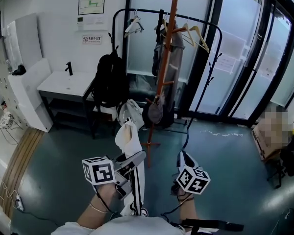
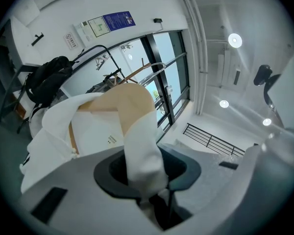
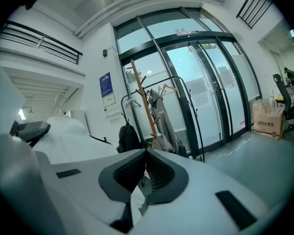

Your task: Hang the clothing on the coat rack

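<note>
The left gripper (image 1: 135, 158) has its jaws clamped on a fold of a white garment (image 1: 129, 137); in the left gripper view the cloth rises out of the closed left gripper (image 2: 148, 179) and spreads wide in front of it, with a tan lining showing on the garment (image 2: 105, 131). In the head view the garment hangs from the jaws in a long strip with dark stripes, down toward the floor (image 1: 54, 165) in front of the person. The right gripper (image 1: 183, 156) is held just to the right of it at about the same height, and the right gripper view shows its jaws (image 3: 146, 153) brought together at the tips with nothing caught between them. Ahead of both stands the wooden coat rack (image 1: 167, 58), well apart from the garment, with a grey coat (image 1: 175, 50) on its pegs. A black clothes rail (image 1: 206, 26) with hangers arches behind it. A black backpack (image 1: 108, 80) sits to the left beside a white table (image 1: 63, 84). Glass doors (image 1: 245, 58) fill the right side.
</note>
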The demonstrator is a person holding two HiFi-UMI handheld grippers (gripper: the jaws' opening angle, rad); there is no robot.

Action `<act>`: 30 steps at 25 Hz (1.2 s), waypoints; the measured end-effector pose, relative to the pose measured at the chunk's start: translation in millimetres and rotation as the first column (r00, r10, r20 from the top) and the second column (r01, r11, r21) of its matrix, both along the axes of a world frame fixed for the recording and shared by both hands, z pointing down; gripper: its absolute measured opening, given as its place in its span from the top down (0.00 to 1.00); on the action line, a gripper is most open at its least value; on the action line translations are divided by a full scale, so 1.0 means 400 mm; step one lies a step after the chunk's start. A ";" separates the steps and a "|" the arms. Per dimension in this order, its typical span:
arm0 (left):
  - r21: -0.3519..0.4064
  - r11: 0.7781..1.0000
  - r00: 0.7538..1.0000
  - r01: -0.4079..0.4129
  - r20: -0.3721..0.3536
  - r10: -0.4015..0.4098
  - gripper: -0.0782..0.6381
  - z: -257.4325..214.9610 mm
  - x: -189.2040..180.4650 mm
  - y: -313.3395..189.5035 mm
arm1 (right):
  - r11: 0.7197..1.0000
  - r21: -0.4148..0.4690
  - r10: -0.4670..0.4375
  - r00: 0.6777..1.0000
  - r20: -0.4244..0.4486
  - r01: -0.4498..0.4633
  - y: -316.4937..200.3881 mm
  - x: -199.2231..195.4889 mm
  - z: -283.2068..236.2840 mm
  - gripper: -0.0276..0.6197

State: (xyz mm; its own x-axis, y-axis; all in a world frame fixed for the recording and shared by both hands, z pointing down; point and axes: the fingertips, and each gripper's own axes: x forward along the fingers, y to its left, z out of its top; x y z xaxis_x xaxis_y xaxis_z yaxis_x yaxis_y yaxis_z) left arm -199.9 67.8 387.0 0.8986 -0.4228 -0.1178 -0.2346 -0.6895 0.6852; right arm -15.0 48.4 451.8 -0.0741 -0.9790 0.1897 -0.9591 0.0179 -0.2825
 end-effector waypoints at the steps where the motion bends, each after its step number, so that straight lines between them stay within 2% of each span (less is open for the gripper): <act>1: 0.004 1.000 1.000 0.007 0.004 -0.007 0.72 0.000 0.012 -0.018 | 1.000 -0.001 -0.003 1.000 0.003 0.003 -0.018 0.013 0.004 0.92; 5: 0.032 0.999 0.999 0.035 0.020 -0.036 0.72 -0.010 0.060 -0.085 | 1.000 -0.005 -0.018 1.000 0.019 0.018 -0.092 0.066 0.014 0.92; 14: 0.028 0.997 0.997 0.075 0.007 -0.075 0.72 -0.023 0.134 -0.222 | 0.999 0.010 -0.051 0.998 0.048 0.051 -0.248 0.154 0.015 0.92; 20: 0.004 0.996 0.996 0.091 -0.004 -0.091 0.72 -0.008 0.167 -0.267 | 0.998 -0.008 -0.056 0.995 0.078 0.057 -0.308 0.208 0.045 0.92; 30: -0.030 0.995 0.995 0.100 -0.013 -0.100 0.72 -0.006 0.203 -0.308 | 0.996 -0.049 -0.075 0.991 0.111 0.081 -0.351 0.237 0.080 0.92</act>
